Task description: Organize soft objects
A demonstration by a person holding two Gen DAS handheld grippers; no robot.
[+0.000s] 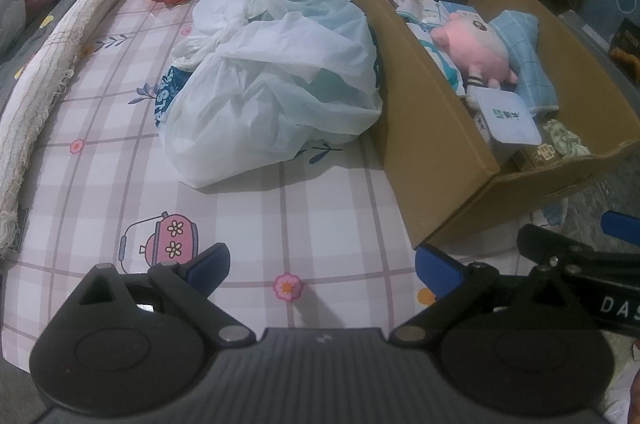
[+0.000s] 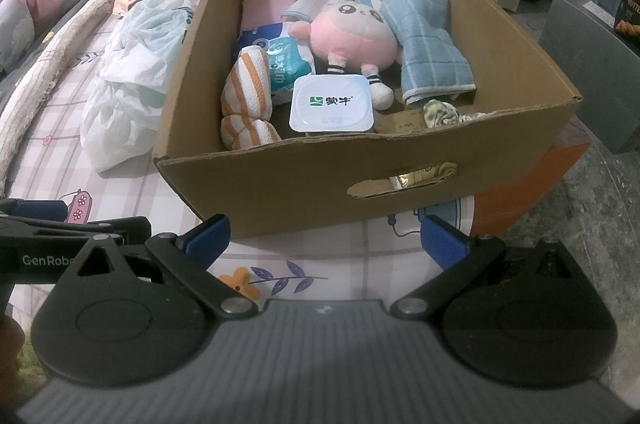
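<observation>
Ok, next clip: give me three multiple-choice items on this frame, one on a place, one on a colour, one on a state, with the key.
1. Where does the white plastic bag lie?
A. inside the cardboard box
B. on the patterned mat beside the box
C. on the pink quilt

2. What colour is the plush toy in the cardboard box?
A. pink
B. green
C. black

3. How do the left gripper and the right gripper stand?
A. both shut on cloth
B. one holds the toy
C. both open, empty

Key: 1 B, the bag rests on the mat against the box's outer wall; 2 A, its round body is pink; 3 C, each wrist view shows blue pads wide apart with nothing between.
</observation>
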